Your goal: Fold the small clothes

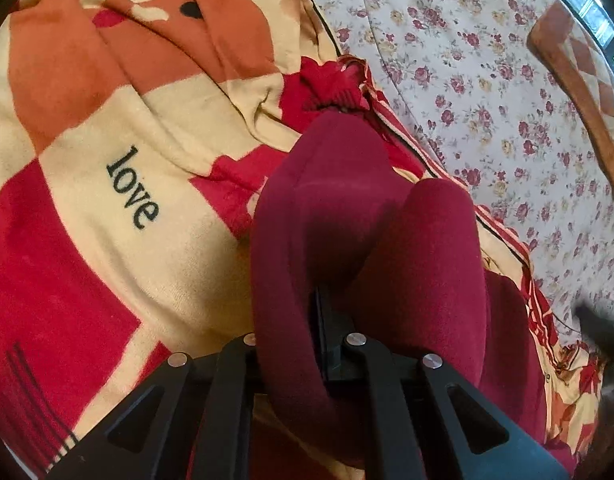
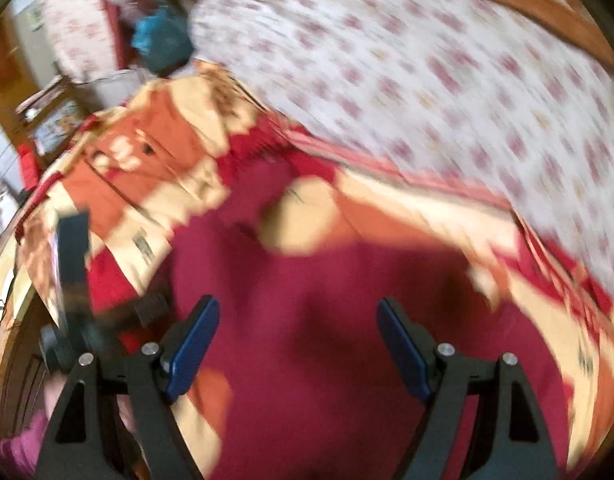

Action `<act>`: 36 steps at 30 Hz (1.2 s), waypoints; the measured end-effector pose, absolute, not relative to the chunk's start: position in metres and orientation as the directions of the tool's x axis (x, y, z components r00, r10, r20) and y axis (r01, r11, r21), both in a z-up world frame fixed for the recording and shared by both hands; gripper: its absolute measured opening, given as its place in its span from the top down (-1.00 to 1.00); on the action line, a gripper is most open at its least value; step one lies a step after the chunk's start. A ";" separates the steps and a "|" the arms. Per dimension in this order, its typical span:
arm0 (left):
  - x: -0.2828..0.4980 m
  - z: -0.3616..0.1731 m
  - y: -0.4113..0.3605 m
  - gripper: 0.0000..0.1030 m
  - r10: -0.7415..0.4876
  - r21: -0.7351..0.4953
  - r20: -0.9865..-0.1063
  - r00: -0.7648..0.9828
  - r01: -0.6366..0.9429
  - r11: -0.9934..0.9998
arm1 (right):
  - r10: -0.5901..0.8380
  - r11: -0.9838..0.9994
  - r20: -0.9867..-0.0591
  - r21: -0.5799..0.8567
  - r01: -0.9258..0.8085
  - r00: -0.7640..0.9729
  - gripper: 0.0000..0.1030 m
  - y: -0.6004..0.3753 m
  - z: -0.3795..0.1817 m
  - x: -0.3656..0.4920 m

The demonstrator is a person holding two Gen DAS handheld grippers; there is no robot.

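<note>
A small maroon garment hangs over my left gripper, whose jaws are shut on a fold of it; the cloth drapes around the fingers and hides the tips. Its far end with a red ribbed cuff lies on the blanket. In the blurred right wrist view the same maroon garment spreads flat below my right gripper, which is wide open and empty just above it. The blue pads stand far apart. The left gripper shows at the left of that view.
A red, orange and cream blanket with the word "love" covers the bed. A floral sheet lies beyond it. A wooden-edged headboard is at the far right. Clutter and a teal bag sit past the bed corner.
</note>
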State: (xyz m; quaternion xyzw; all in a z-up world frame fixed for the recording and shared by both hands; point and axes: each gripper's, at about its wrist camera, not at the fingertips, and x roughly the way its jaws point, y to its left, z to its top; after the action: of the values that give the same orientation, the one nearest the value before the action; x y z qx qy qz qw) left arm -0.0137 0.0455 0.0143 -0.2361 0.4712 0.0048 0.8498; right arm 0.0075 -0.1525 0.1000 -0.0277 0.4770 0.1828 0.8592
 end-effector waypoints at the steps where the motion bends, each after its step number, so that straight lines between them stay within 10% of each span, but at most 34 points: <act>1: -0.013 0.014 0.046 1.00 -0.223 -0.402 -0.802 0.554 -0.226 0.887 | 0.287 0.927 -0.836 0.119 -0.356 0.468 -0.63 -0.141 0.098 0.024; 15: -0.007 0.011 0.051 1.00 -0.258 -0.434 -0.804 0.536 -0.230 0.871 | 0.223 0.924 -0.960 0.151 -0.352 0.171 -0.58 -0.001 -0.014 0.189; 20: -0.006 0.011 0.050 1.00 -0.248 -0.420 -0.808 0.535 -0.227 0.879 | 0.155 0.932 -0.966 0.074 -0.355 0.206 0.20 0.007 -0.034 0.191; 22: -0.006 0.012 0.048 1.00 -0.237 -0.408 -0.810 0.537 -0.225 0.885 | 0.214 0.924 -0.953 0.127 -0.361 0.213 0.81 0.002 -0.026 0.188; 36: -0.016 0.054 0.019 0.97 -0.207 -0.354 -0.680 0.703 -0.067 0.933 | 0.480 0.874 -0.682 0.319 -0.367 0.552 0.85 -0.125 0.176 0.086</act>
State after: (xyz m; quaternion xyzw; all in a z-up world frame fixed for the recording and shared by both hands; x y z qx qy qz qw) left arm -0.0162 0.0187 0.0536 -0.1791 0.3835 -0.0387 0.9052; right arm 0.0861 -0.1246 0.1757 0.0697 0.4076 0.2411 0.8780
